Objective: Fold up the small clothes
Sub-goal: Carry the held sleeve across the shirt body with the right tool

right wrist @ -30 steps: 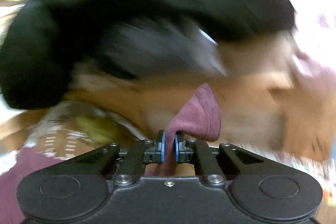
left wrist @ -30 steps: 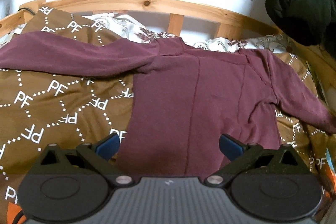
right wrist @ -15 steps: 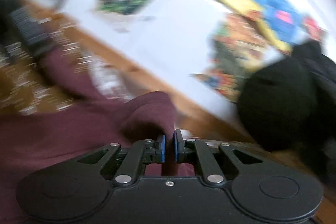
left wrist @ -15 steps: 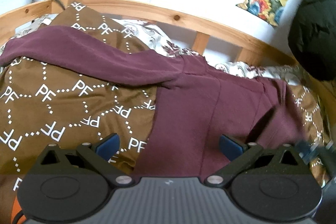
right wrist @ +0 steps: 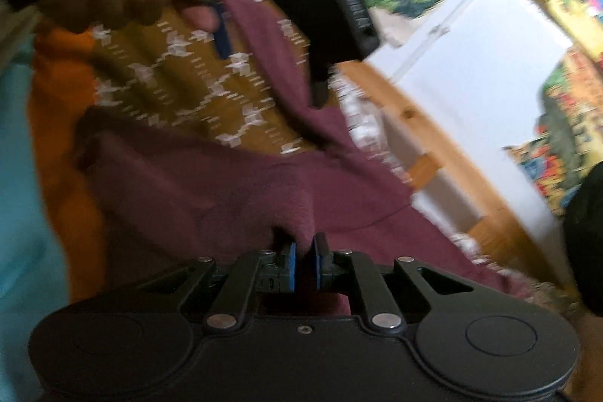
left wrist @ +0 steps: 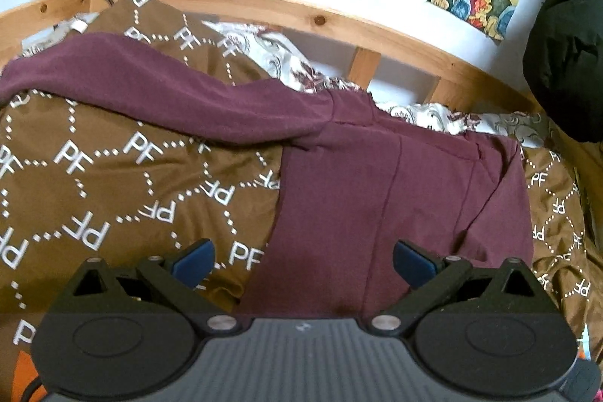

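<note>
Maroon long-sleeved top (left wrist: pixel 377 198) spread on brown PF-print bedcover (left wrist: pixel 113 183), right sleeve folded inward | right gripper (right wrist: pixel 304 257) pinching sleeve cuff (right wrist: pixel 290 213) at 12 o'clock, jaws easing apart to lay it | left gripper (left wrist: pixel 301 257) fingers wide apart, empty, hovering over hem for next fold.

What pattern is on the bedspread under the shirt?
The bedspread is brown, with white dotted hexagons and white PF letters. The left wrist view shows it best.
</note>
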Tool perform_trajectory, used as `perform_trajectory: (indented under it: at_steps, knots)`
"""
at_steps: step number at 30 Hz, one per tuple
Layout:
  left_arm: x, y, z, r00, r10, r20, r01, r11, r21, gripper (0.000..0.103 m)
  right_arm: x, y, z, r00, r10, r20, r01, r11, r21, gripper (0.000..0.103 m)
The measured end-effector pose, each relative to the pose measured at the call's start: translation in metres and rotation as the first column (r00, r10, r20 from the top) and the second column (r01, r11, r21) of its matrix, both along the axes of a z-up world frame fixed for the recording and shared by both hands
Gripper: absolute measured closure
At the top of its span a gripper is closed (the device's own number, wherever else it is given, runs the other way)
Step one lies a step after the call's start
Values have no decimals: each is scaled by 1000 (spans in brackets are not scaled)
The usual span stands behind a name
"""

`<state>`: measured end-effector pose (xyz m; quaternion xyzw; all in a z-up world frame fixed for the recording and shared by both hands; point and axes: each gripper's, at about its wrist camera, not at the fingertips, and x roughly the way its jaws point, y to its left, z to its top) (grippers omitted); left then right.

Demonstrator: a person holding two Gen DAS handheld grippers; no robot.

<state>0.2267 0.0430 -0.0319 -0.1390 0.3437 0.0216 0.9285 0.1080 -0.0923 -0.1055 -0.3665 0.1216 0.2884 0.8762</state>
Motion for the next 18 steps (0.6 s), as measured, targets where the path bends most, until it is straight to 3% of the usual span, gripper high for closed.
perform_trajectory:
  at_steps: [2,6,12,16,17,18]
  knots:
    - [2,-1,-3,1000,-6,-13,6,1000,1,1,-6,0,-1,999,34,-27,-35,999,-23,91]
    - [4,-4,-8,999,-18,-32,19,1000,18,1,-20,-3,4,991,103,-82,-106,994,-35,73]
    - [8,-4,-11,998,-15,-54,15,1000,9,1,-12,-13,19,985,64,-158,-50,995,87,46]
    - [9,-3,-11,998,-12,-59,13,1000,5,1,-2,-12,24,987,46,-152,-25,990,137,44]
    - [8,-3,-11,998,-12,-58,12,1000,6,1,-1,-10,24,988,49,-144,-30,991,133,46]
    - [8,-2,-11,998,-11,-56,11,1000,7,1,0,-8,23,988,57,-143,-39,991,127,56]
